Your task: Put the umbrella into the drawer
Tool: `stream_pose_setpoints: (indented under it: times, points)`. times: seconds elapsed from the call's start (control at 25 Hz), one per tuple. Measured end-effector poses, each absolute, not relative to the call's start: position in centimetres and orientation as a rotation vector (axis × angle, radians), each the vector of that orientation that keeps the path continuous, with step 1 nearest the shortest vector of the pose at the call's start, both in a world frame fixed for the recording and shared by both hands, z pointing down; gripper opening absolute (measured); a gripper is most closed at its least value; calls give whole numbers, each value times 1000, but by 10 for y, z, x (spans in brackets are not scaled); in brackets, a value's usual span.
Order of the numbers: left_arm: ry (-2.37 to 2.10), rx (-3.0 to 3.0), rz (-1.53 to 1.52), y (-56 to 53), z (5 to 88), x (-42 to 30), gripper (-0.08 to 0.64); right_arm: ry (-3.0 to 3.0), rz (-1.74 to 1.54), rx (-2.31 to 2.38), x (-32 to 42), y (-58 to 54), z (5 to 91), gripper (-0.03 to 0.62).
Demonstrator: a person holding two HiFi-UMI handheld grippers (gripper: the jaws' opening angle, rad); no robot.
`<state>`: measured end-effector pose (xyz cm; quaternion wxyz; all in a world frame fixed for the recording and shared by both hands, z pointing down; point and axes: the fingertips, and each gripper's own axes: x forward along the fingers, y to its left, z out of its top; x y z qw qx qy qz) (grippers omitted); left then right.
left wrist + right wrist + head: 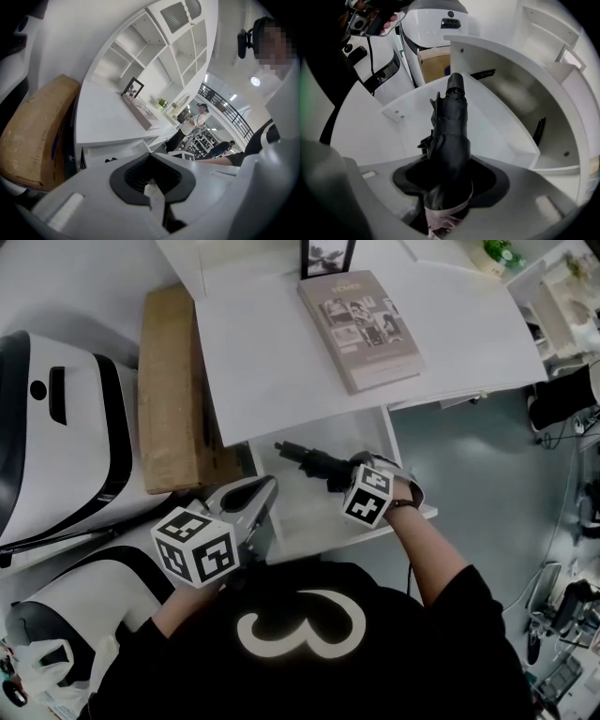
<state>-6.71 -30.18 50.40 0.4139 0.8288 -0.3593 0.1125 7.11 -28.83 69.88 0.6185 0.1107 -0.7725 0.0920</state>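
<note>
A folded black umbrella [309, 461] hangs slanted over the open white drawer [380, 527] under the desk. My right gripper [343, 474] is shut on its thick end. In the right gripper view the umbrella [452, 136] runs out from between the jaws of that gripper [447, 187], handle end pointing down toward the drawer floor [492, 129]. Whether it touches the floor I cannot tell. My left gripper [265, 487] is at the drawer's left front corner, apart from the umbrella. In its own view the left gripper [153, 188] is shut, with nothing between its jaws.
A book [361, 329] and a picture frame [326, 256] lie on the white desk top [262, 352]. A cardboard box [169, 390] stands left of the drawer, beside white-and-black machines [56, 427]. People [194, 119] stand far off in the room.
</note>
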Motion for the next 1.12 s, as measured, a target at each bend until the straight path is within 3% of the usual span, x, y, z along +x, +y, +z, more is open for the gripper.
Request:
stream_pose_setpoints:
  times: [0.76, 1.12]
  points:
    - [-951, 2009, 319, -308, 533, -89, 8, -1700, 258, 243, 70, -291, 775, 236]
    - [-928, 2038, 316, -317, 526, -85, 8, -1745, 283, 280, 67, -301, 749, 293]
